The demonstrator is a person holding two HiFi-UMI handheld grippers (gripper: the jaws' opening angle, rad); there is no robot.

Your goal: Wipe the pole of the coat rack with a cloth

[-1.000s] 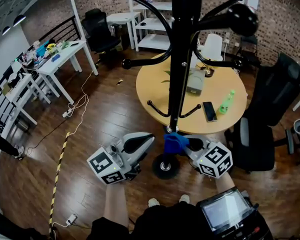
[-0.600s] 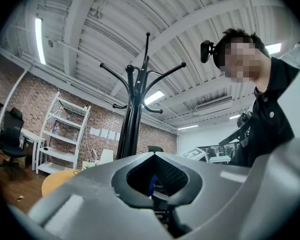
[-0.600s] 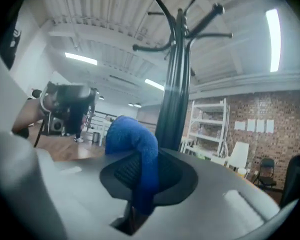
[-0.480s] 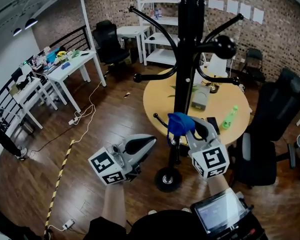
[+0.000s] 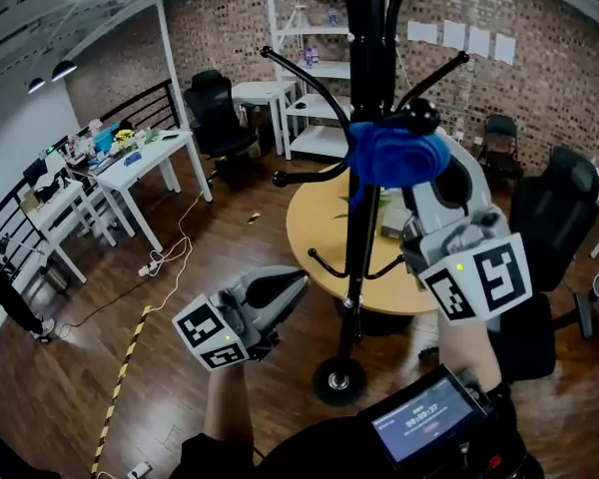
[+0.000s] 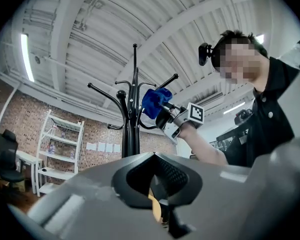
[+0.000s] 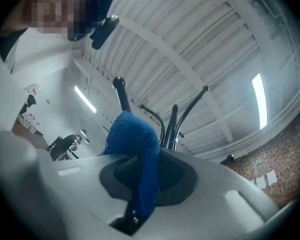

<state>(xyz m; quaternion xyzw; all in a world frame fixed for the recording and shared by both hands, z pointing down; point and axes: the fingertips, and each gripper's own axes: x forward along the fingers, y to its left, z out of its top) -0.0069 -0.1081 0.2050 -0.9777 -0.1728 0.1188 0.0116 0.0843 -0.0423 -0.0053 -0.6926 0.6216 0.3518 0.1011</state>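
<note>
Top middle, the right claw squeezes the soft, floppy cloth by its bunch, at the hard pole. The left claw is closed, empty.

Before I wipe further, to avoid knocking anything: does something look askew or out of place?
Nothing serious. The coat rack stands upright, blue cloth clamped in the right gripper at its pole. Only a white cable trails over the floor.

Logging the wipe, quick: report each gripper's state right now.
Left gripper: shut, nothing between its jaws.
Right gripper: shut on the blue cloth, up at the coat rack pole.
</note>
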